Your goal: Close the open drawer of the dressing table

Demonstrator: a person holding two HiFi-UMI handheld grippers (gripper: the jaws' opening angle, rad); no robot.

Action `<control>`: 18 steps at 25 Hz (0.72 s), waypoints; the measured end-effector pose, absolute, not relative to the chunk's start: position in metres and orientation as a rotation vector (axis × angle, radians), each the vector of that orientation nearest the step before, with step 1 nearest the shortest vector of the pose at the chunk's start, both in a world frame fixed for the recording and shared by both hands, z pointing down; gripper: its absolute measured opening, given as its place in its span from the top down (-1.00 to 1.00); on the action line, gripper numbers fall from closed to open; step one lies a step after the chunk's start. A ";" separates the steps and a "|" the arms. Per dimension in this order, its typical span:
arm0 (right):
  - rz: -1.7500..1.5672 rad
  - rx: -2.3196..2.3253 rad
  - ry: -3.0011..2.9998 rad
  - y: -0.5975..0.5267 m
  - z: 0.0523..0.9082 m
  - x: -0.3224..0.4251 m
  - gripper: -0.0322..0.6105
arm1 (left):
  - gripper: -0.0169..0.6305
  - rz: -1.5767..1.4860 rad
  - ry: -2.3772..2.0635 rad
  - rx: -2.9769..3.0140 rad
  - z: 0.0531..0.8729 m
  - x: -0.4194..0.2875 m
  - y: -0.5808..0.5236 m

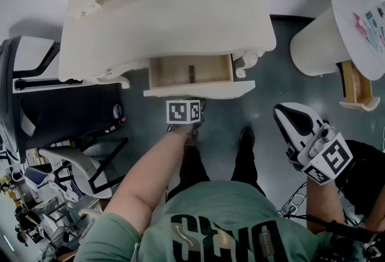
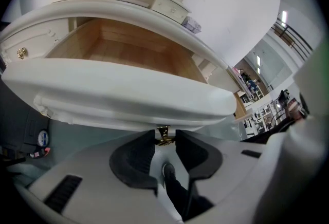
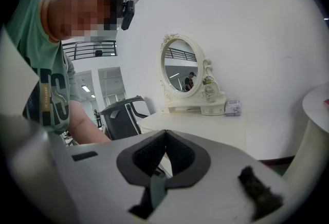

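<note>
Arm point(image 1: 153, 176) outstretched, left tongs point(image 2: 164, 133) clasp drawer handle point(image 2: 165, 140).

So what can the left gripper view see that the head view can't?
Only the left gripper view shows the little gold handle on the open drawer, sitting between the jaws of the left gripper. Only the head view shows the right gripper, held off to the side, and the person's black shoe on the floor. Both show the drawer pulled out with its wooden inside, and the white dressing table it belongs to.
</note>
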State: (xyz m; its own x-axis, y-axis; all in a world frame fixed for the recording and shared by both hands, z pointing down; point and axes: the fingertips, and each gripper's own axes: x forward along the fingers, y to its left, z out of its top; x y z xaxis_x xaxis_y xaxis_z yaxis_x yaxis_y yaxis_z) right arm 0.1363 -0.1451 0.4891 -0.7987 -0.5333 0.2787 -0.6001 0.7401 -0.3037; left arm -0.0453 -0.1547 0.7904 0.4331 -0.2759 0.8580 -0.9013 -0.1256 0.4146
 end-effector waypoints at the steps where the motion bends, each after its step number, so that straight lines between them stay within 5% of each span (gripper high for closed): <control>1: 0.572 0.910 -2.767 -0.145 0.489 0.137 0.86 | 0.54 0.751 -1.045 1.648 0.790 -0.045 -0.156; 18: 0.581 0.919 -2.765 -0.141 0.496 0.141 0.86 | 0.54 0.728 -1.071 1.662 0.792 -0.047 -0.181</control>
